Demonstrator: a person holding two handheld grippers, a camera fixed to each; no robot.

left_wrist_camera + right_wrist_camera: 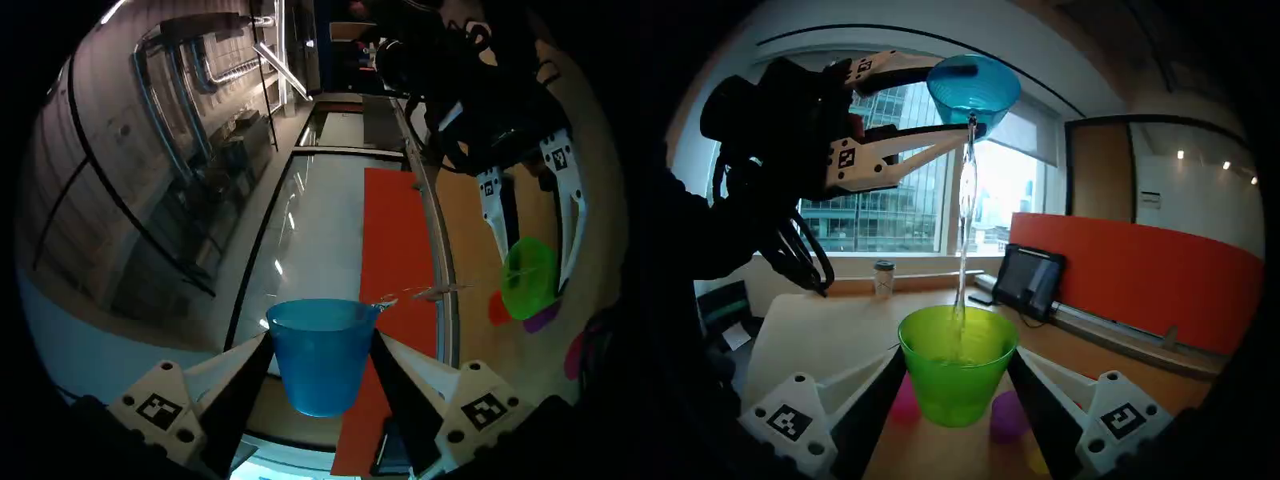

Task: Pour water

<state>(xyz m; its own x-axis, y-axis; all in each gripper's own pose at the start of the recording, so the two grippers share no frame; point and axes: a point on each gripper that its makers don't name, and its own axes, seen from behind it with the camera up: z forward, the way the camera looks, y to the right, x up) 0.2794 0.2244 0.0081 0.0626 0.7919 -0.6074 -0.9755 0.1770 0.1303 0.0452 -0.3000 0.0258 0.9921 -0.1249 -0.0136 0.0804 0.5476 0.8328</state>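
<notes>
We've got the left gripper (322, 340) clamped on the tipped blue cup (322, 372) straight above the green cup (957, 388), itself clamped in the right gripper (956, 352), so the stream (965, 216) lands inside.

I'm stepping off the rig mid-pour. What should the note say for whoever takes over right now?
Left gripper: shut on the blue cup, raised and tipped.
Right gripper: shut on the green cup, upright below the blue cup.
A water stream falls from the blue cup's rim into the green cup, which holds some water.
Done: both cups gripped, pour under way.
Left: finish the pour, then level the blue cup. How much water it holds is unclear.
</notes>
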